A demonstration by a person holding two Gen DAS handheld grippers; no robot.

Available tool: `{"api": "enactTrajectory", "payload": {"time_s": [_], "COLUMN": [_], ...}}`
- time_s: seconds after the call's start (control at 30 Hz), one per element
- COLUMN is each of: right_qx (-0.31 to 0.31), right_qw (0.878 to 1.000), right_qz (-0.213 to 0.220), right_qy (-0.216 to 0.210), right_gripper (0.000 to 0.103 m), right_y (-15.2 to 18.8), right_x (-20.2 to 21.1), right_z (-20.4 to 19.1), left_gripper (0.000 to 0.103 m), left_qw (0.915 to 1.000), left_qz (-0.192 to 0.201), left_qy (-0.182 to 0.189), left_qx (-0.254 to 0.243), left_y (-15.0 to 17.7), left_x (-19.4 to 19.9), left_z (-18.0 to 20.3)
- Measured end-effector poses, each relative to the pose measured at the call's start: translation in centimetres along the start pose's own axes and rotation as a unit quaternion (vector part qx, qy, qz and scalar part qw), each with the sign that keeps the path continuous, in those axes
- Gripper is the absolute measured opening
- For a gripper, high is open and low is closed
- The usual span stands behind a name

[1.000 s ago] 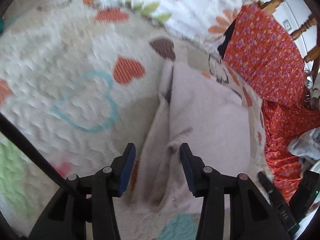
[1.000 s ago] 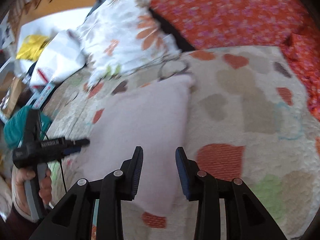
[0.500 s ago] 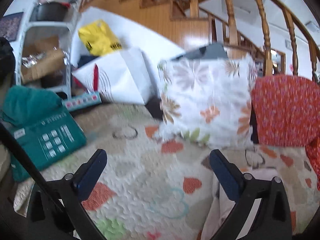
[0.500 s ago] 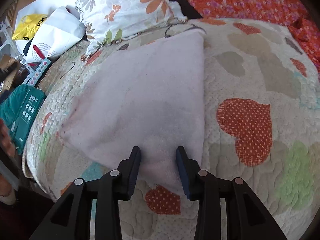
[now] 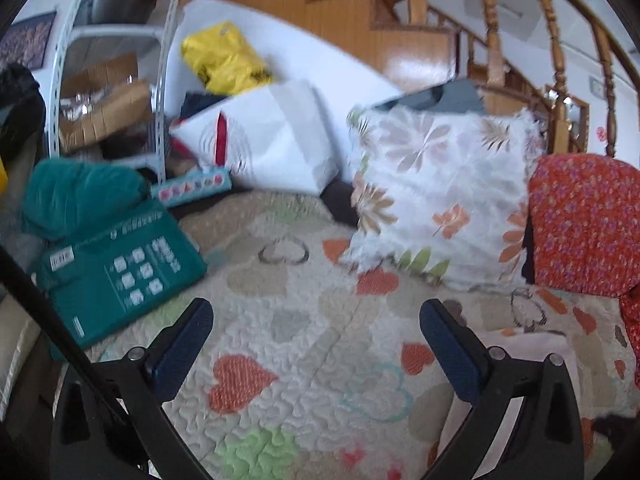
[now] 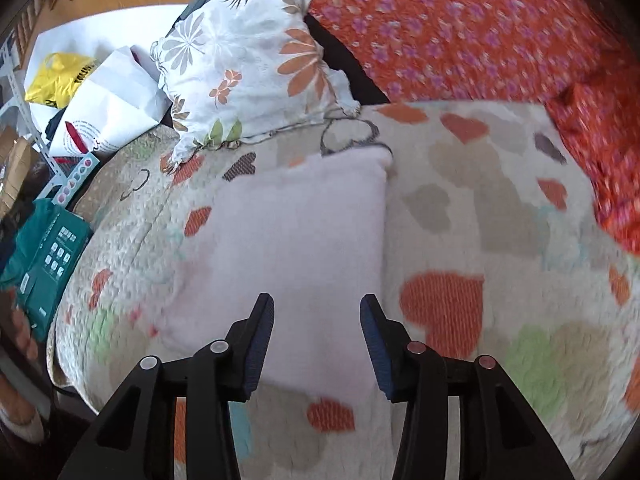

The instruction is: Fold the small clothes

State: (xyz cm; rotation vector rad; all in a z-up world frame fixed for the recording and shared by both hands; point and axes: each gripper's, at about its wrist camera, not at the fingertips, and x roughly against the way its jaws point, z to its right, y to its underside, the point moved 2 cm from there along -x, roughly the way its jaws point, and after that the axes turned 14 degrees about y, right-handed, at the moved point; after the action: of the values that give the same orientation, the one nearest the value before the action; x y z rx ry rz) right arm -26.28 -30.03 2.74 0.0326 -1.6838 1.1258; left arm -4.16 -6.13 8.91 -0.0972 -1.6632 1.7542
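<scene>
A pale pink folded garment [image 6: 296, 240] is laid flat on a heart-patterned quilt [image 6: 460, 200], with its far corner near a dark heart outline. The right gripper [image 6: 317, 314] is held above the garment's near edge, its jaws partly apart and nothing clamped between them; the cloth is seen through the gap, and contact with the pads cannot be told because of blur. The left gripper [image 5: 316, 318] is raised over bare quilt, its jaws having just been opened to their widest, with nothing between them; only a pale strip of the garment is seen at its lower right. Behind the quilt, a white floral cushion [image 5: 436, 196] is propped upright beside a red floral cushion [image 5: 584, 224]. To the left, a teal box [image 5: 120, 276] is overlapped onto the quilt's edge, with a teal bundle [image 5: 80, 196] behind it. A white paper bag [image 5: 272, 140], a yellow bag [image 5: 224, 60], metal shelving [image 5: 56, 80] and a wooden staircase [image 5: 400, 12] are shown in the background.
</scene>
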Motion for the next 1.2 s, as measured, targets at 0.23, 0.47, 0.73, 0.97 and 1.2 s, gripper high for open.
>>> {"api": "enactTrajectory", "payload": {"time_s": [0.23, 0.47, 0.73, 0.97, 1.2], "right_qx": [0.072, 0.146, 0.130, 0.144, 0.195], "right_qw": [0.997, 0.979, 0.980, 0.976, 0.963], "right_qz": [-0.018, -0.108, -0.055, -0.137, -0.140], "right_qy": [0.011, -0.096, -0.138, -0.091, -0.123], "right_gripper": [0.021, 0.020, 0.020, 0.022, 0.026], "right_y": [-4.3, -1.5, -2.2, 2.6, 9.1], "right_x": [-6.1, -11.1, -6.0, -8.3, -2.9], "right_z": [-8.5, -19.4, -18.5, -15.6, -12.5], "left_gripper": [0.103, 0.103, 0.103, 0.103, 0.103], "left_qw": [0.9989, 0.9965, 0.9943, 0.9938, 0.9970], "left_qz": [-0.037, -0.038, 0.007, 0.052, 0.062], "left_qy": [-0.010, -0.018, -0.049, -0.083, -0.045], "left_qx": [0.026, 0.072, 0.094, 0.053, 0.006], "left_y": [0.3, -0.2, -1.1, -1.2, -0.2], "left_x": [-2.2, -2.3, -0.3, 1.2, 2.2], "left_z": [-2.9, -5.7, -7.6, -5.7, -2.6]}}
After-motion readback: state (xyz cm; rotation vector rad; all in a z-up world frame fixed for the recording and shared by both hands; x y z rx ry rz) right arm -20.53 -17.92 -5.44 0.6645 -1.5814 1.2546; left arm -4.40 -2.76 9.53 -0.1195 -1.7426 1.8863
